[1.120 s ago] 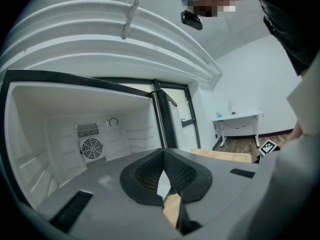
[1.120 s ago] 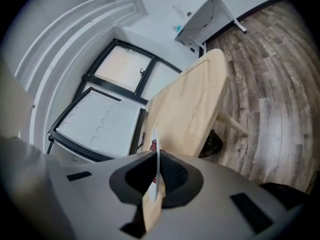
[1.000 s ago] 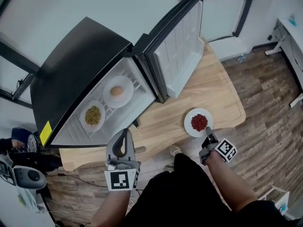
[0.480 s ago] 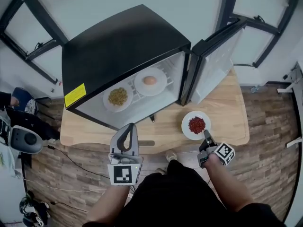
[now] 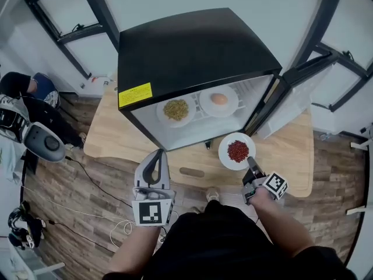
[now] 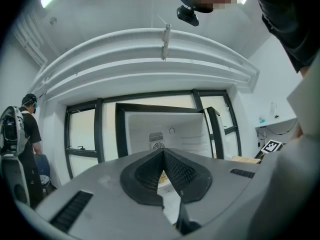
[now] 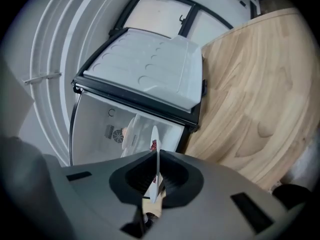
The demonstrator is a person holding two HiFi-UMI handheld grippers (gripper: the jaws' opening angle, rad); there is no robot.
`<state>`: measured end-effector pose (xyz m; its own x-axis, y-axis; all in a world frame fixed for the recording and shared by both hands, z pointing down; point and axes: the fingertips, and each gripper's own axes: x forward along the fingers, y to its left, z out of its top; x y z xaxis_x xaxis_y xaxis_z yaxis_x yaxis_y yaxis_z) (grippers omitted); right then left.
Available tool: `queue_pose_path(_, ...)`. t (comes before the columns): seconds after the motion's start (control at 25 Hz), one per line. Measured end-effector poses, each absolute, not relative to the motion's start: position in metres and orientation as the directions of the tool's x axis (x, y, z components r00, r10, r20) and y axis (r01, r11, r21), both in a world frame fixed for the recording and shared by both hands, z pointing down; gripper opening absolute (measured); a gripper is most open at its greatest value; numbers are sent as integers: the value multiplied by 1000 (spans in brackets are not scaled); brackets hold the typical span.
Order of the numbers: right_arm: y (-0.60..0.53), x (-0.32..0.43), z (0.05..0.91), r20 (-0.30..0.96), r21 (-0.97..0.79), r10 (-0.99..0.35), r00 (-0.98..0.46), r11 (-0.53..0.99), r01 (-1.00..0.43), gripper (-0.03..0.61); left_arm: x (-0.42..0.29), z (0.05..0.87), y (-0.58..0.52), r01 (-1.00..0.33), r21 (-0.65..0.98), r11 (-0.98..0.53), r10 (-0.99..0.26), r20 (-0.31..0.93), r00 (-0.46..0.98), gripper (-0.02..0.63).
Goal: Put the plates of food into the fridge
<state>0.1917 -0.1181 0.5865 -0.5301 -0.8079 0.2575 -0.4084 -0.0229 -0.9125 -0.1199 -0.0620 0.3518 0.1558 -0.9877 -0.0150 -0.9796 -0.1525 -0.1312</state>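
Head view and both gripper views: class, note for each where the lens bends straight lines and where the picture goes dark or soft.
Head view: window frames bow outward; lighting even, no hard shadows. Left gripper view: ceiling beams arch, corners go black, the left gripper looms soft. Right gripper view: the table edge curves, corners black; the plate rim is sharp.

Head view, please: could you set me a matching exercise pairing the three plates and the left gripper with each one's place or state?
1 plate of red food
2 plate of yellow-green food
3 plate with the orange item
4 left gripper

A fridge shelf, left side
B shut, empty
C clamped in the right gripper
D fridge shelf, right side

Pairs: 1-C, 2-A, 3-D, 4-B
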Motion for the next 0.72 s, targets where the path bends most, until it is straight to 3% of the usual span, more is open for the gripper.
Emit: queue_pose_path(0.72, -177, 72, 585, 256, -922, -675, -692, 43, -384, 32, -198, 360, -63, -995, -84, 45, -999, 8, -45, 5)
